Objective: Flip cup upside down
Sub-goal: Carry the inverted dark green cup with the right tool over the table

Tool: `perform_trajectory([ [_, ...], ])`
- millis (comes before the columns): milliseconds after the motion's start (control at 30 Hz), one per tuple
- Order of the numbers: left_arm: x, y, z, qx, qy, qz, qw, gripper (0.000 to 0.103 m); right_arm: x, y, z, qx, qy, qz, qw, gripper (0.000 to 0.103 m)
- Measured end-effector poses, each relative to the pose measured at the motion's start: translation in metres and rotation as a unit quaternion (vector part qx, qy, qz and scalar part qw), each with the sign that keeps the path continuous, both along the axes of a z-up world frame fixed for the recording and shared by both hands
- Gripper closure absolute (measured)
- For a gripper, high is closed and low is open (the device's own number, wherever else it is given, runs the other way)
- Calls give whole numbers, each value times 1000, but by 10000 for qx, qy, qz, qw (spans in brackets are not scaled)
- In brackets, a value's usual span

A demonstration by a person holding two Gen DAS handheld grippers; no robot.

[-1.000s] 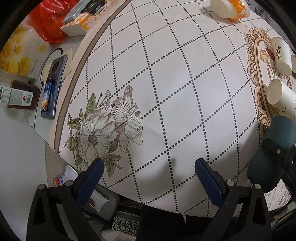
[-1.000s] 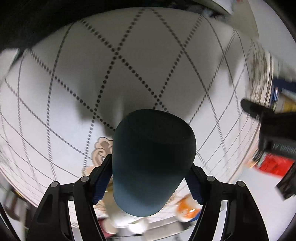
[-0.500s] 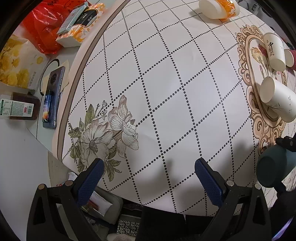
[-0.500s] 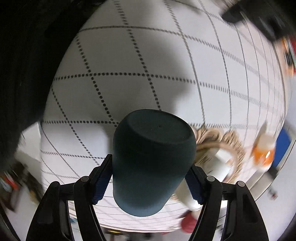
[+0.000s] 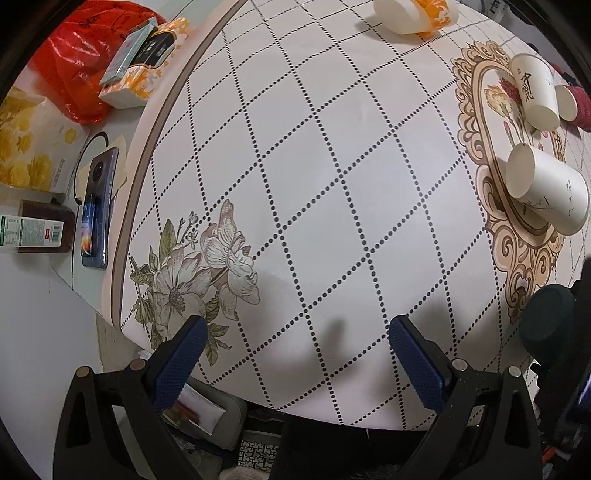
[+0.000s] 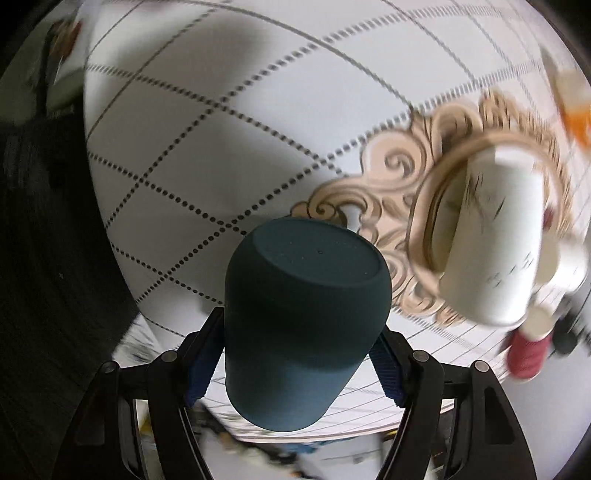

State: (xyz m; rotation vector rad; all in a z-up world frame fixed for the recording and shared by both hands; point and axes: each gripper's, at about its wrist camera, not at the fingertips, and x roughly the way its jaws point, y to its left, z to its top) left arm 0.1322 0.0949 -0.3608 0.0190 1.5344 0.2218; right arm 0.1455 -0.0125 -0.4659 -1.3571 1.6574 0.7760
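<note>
A dark teal cup (image 6: 306, 317) is clamped between the blue pads of my right gripper (image 6: 299, 354), its flat base pointing away from the camera, held above the near edge of the round table (image 6: 221, 129). The cup also shows at the right edge of the left wrist view (image 5: 546, 325). My left gripper (image 5: 295, 354) is open and empty, hovering over the table's near edge by the printed flower.
A white paper cup (image 5: 546, 192) lies on its side on the ornate centre print, another paper cup (image 5: 535, 96) and a red cup (image 5: 576, 107) beyond it. An orange-white cup (image 5: 413, 14) lies at the far edge. A phone (image 5: 96, 210), boxes and red bag (image 5: 85, 74) sit left.
My right gripper has turned and swung with the teal cup; the scene behind it has rotated, and the ornate print and white cup now show. My left gripper has held nearly still.
</note>
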Motion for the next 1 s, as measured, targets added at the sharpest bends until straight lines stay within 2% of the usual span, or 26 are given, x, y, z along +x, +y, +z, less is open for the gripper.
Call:
perform_trajectory([
  [200,-2,-8,-1,36,33,-54,10000,2,17,-19,-11,-152,310,-1260,9914,28],
  [400,-6,-11,-2,46,50,-109,9999,2,42,-38,-16,-118,386,-1929,9804,28],
  [600,-10,-17,-3,72,60,-185,9998,2,75,-55,-20,-99,545,-2715,9608,27],
  [800,-13,-25,-1,81,57,-251,9996,2,115,-57,-14,100,310,-2959,9547,27],
  [867,-14,-28,0,92,55,-277,9996,2,118,-59,-9,182,219,-2930,9557,32],
  [1000,-14,-33,2,108,37,-367,9993,2,110,-66,3,377,-68,-2878,9569,32],
])
